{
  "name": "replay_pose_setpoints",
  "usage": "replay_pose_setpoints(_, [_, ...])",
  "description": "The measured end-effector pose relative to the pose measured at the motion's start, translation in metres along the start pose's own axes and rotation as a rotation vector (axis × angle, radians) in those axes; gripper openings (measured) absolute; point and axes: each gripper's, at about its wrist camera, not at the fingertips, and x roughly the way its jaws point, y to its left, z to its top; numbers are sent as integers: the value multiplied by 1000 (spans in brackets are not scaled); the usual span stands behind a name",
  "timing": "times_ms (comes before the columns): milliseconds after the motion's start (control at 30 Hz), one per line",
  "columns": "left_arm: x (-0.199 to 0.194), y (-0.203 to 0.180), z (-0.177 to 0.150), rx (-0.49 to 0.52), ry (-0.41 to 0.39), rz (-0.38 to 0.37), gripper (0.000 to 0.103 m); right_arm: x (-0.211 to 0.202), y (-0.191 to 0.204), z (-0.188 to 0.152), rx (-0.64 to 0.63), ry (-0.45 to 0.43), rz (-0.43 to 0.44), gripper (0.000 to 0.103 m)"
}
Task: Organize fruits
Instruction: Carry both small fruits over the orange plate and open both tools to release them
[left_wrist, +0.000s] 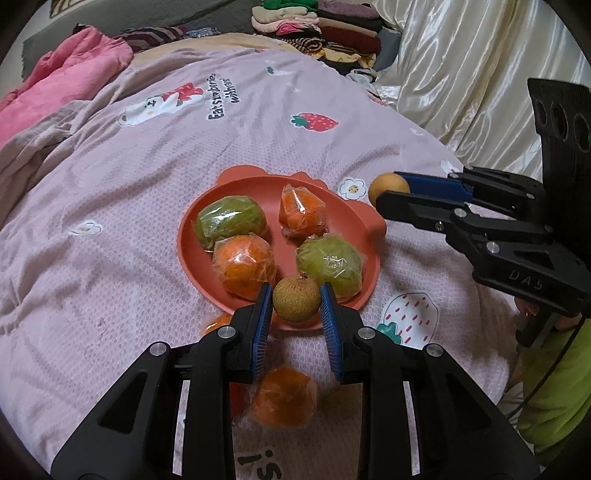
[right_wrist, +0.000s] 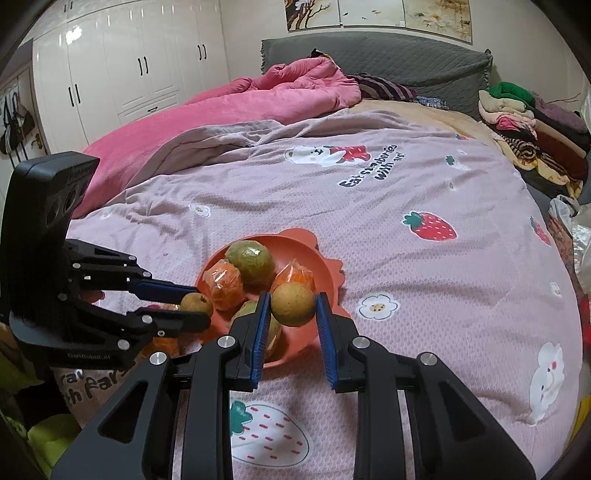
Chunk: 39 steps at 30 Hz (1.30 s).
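Observation:
A coral plate (left_wrist: 186, 236) lies on the pink strawberry bedspread and holds two green wrapped fruits (left_wrist: 231, 219) and two orange wrapped fruits (left_wrist: 243, 266). My left gripper (left_wrist: 295, 295) is shut on a small brown round fruit (left_wrist: 296, 301), held over the plate's near rim. My right gripper (left_wrist: 391, 192) comes in from the right, shut on a small yellow-brown fruit (left_wrist: 388, 184) just beyond the plate's right edge. In the right wrist view that right gripper (right_wrist: 293, 300) grips its fruit (right_wrist: 293, 304) above the plate (right_wrist: 327, 271), with the left gripper (right_wrist: 200, 304) beside it on the left.
A wrapped orange fruit (left_wrist: 284, 397) lies on the bedspread under my left gripper, and part of another (left_wrist: 218, 325) shows by the plate's near edge. A pink quilt (right_wrist: 221, 110) is bunched at the bed's far side. Folded clothes (right_wrist: 535, 125) are stacked at the far right.

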Motion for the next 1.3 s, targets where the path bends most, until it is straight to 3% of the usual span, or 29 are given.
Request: replay_pose_setpoints(1300, [13, 9, 1, -4, -2, 1, 19, 38, -2, 8, -19, 76, 11, 24])
